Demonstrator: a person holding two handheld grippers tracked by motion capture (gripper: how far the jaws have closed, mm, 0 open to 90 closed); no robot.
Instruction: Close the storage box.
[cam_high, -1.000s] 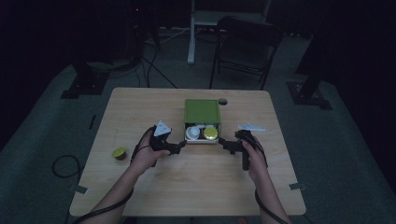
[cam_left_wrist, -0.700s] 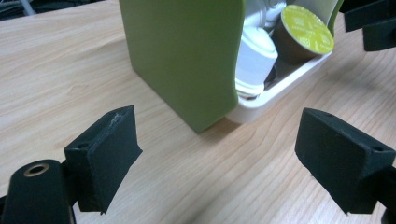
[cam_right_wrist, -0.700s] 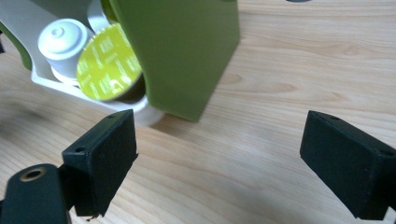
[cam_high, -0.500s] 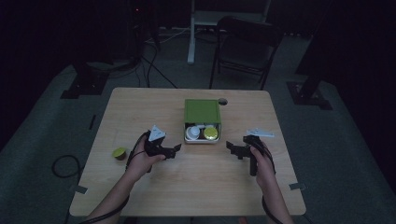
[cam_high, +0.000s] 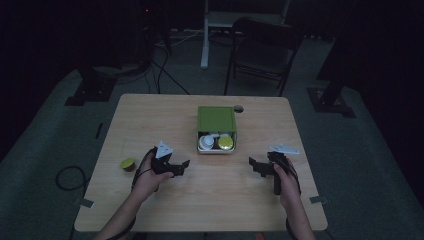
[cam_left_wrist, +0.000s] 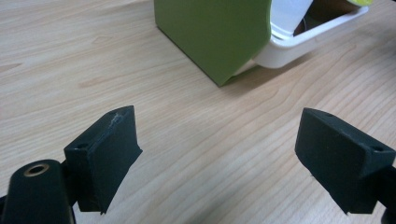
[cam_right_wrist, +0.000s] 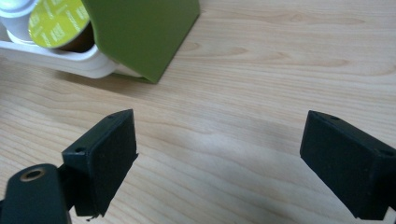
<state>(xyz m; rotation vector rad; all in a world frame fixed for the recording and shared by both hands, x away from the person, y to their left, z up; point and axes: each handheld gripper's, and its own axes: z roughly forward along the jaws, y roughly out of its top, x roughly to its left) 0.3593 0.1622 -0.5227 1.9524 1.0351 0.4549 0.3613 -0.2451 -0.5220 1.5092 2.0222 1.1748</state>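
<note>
A green box (cam_high: 216, 119) with a white drawer (cam_high: 215, 149) pulled out toward me stands mid-table. In the drawer sit a white capsule (cam_high: 206, 142) and a yellow-lidded capsule (cam_high: 225, 143). My left gripper (cam_high: 184, 167) hovers left of the drawer, open, nothing between its jaws (cam_left_wrist: 219, 163); the green box (cam_left_wrist: 215, 37) lies ahead of it. My right gripper (cam_high: 254, 166) is right of the drawer, open and empty (cam_right_wrist: 219, 163), with the yellow-lidded capsule (cam_right_wrist: 58, 21) at its far left. Both grippers point inward toward each other.
A loose yellow capsule (cam_high: 128, 163) lies on the wooden table (cam_high: 150, 115) left of my left hand. A small round hole (cam_high: 238, 108) sits behind the box. A dark chair (cam_high: 260, 50) stands beyond the table's far edge.
Both hands have drawn back from the drawer toward the near edge and apart from each other. The drawer and capsules have not moved.
</note>
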